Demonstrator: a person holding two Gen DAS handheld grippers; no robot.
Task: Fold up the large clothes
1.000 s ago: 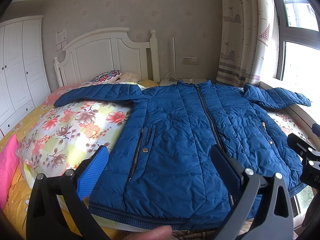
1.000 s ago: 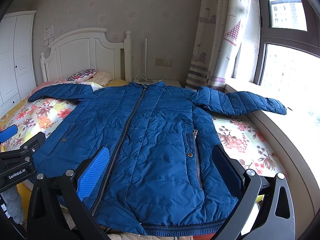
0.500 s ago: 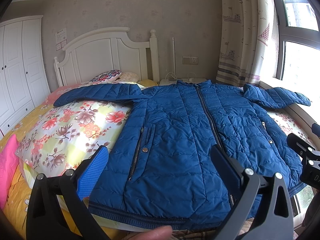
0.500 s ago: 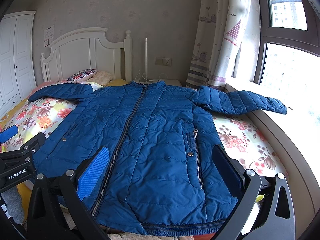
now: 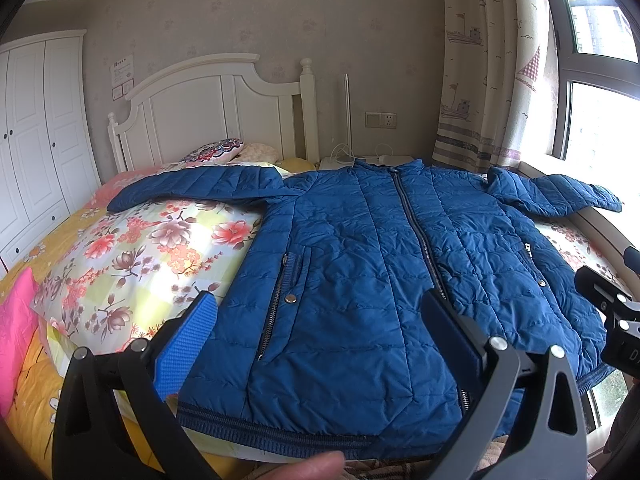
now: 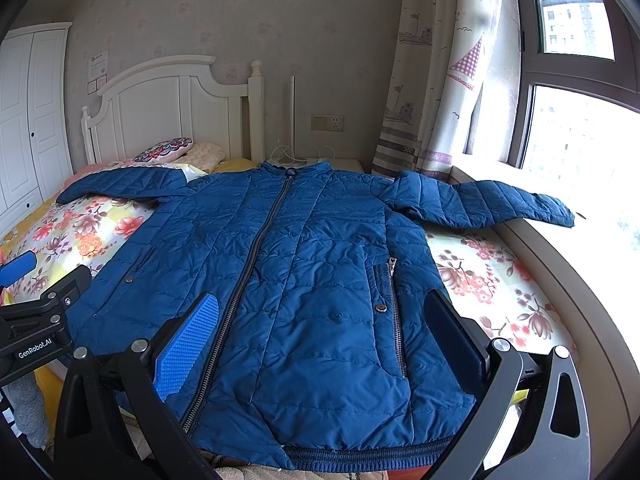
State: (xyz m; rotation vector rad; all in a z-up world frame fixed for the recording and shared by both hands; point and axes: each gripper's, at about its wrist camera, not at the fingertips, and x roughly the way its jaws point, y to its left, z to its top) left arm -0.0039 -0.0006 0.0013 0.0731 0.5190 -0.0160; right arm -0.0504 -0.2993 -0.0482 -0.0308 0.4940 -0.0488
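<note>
Your left wrist camera looks out from the foot of the bed, low over the hem of the blue jacket [image 5: 360, 280], facing the white headboard [image 5: 208, 120], with the left gripper [image 5: 320, 332] framing the bottom of the picture. Your right wrist camera sits beside it, nearer the window [image 6: 580, 140], facing the same way past the right gripper [image 6: 324, 332]. Both views share the jacket, headboard and curtain [image 6: 440, 72]. Each view catches the other gripper at its edge: yours on the right shows at the left view's right border.
</note>
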